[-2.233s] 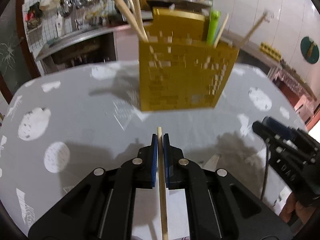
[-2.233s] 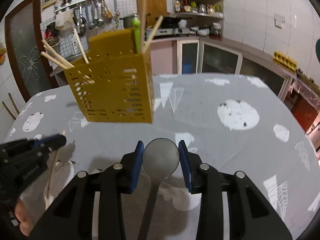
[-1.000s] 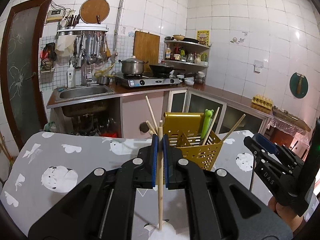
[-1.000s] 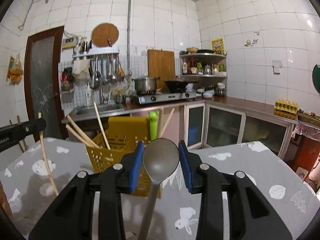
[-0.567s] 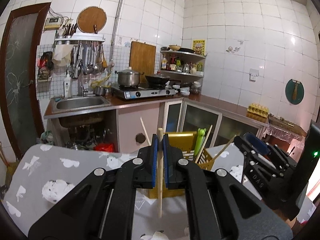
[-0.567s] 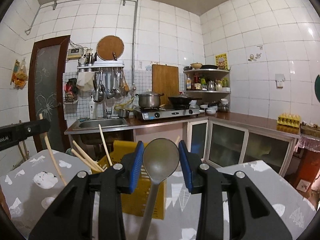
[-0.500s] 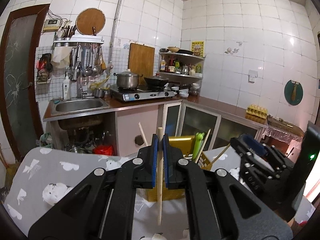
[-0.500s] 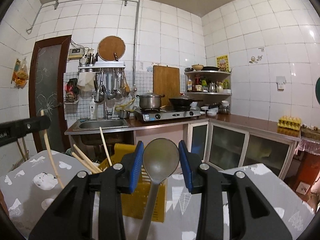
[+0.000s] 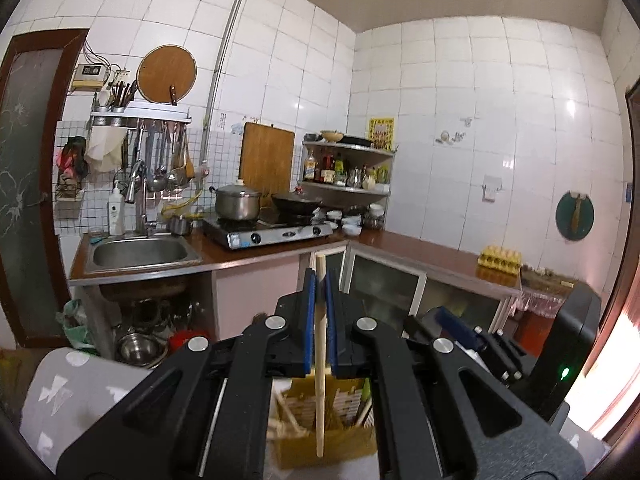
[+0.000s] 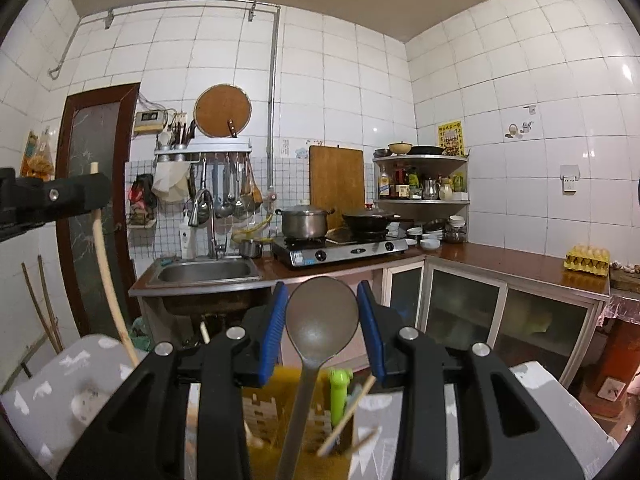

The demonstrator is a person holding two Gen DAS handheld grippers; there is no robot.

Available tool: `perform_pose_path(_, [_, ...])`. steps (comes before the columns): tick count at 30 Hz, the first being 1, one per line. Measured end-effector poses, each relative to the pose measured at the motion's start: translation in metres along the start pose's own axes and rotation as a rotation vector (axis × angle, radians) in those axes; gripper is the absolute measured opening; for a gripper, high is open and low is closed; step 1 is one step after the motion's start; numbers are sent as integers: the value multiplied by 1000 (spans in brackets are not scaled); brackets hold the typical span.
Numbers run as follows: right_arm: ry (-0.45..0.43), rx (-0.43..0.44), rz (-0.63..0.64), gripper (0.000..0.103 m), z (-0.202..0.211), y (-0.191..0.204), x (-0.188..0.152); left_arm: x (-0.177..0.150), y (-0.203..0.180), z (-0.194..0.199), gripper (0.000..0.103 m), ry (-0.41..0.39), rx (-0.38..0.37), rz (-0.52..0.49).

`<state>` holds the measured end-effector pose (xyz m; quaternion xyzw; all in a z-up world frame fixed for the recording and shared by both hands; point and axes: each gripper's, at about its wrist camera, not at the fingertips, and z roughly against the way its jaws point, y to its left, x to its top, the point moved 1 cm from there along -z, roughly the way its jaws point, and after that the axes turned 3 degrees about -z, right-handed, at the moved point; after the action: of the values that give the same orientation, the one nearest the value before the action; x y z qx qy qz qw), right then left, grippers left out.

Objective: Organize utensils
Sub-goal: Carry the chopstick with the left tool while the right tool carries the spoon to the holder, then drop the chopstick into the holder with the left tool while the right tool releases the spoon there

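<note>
My left gripper (image 9: 319, 280) is shut on a wooden chopstick (image 9: 319, 368) that hangs upright over the yellow perforated utensil holder (image 9: 324, 446). My right gripper (image 10: 322, 312) holds a grey metal spoon (image 10: 320, 316), bowl up between the blue pads, handle running down toward the yellow holder (image 10: 296, 420). The holder has several chopsticks and a green-handled utensil (image 10: 339, 394) in it. The left gripper (image 10: 52, 196) with its chopstick (image 10: 106, 272) shows at the left of the right wrist view. The right gripper (image 9: 460, 328) shows low right in the left wrist view.
The holder stands on a table with a grey patterned cloth (image 10: 52, 400). Behind are a counter with a steel sink (image 9: 140, 252), a gas stove with a pot (image 9: 236, 204) and wok, hanging tools on a wall rack, a corner shelf (image 10: 424, 176), and an egg tray (image 9: 500, 258).
Both grippers have risen and tilted up, so the holder has dropped to the bottom of both views. The chopstick and spoon stay gripped, now above the holder.
</note>
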<state>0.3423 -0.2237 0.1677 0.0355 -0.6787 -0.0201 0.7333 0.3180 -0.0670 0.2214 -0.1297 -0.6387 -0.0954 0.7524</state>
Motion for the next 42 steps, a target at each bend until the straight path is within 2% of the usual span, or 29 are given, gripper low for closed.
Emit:
perform_pose_path(6, [-18,-64,14,36,-38,3,-4,10,1,-43,4,-1,8,-16])
perform_pose_path(9, [-27,-98,19,36,-53,2,-13,0,2,-62,4,4,21,-42])
perform_pose_path(15, [-43,-136,41,36,-68,0,-33,-34,17,-94,4,71,26,-21])
perform_pose_path(24, [-25,-178,75,36,-81,-1,-60,-76,32,-103,4,152,43,-7])
perform_pose_path(31, [-1,-199,115,36,-74,-1,-73,-97,42,-96,6,203,72,11])
perform_pose_path(33, [30,-198,127,40,-73,-1,-73,-99,44,-93,7,219,82,7])
perform_pose_path(34, [42,-197,128,55,-72,-1,-73,-99,45,-89,14,225,90,6])
perform_pose_path(35, [58,-195,126,62,-71,-2,-73,-98,46,-87,19,228,95,7])
perform_pose_path(36, [73,-193,129,68,-68,-2,-71,-95,48,-81,33,226,104,14])
perform_pose_path(37, [82,-193,134,68,-66,-3,-70,-92,50,-76,45,219,111,20])
perform_pose_path(41, [132,-184,135,68,-48,-7,-58,-76,57,-44,60,196,134,36])
perform_pose_path(42, [138,-181,131,69,-43,-8,-55,-72,58,-35,67,193,138,37])
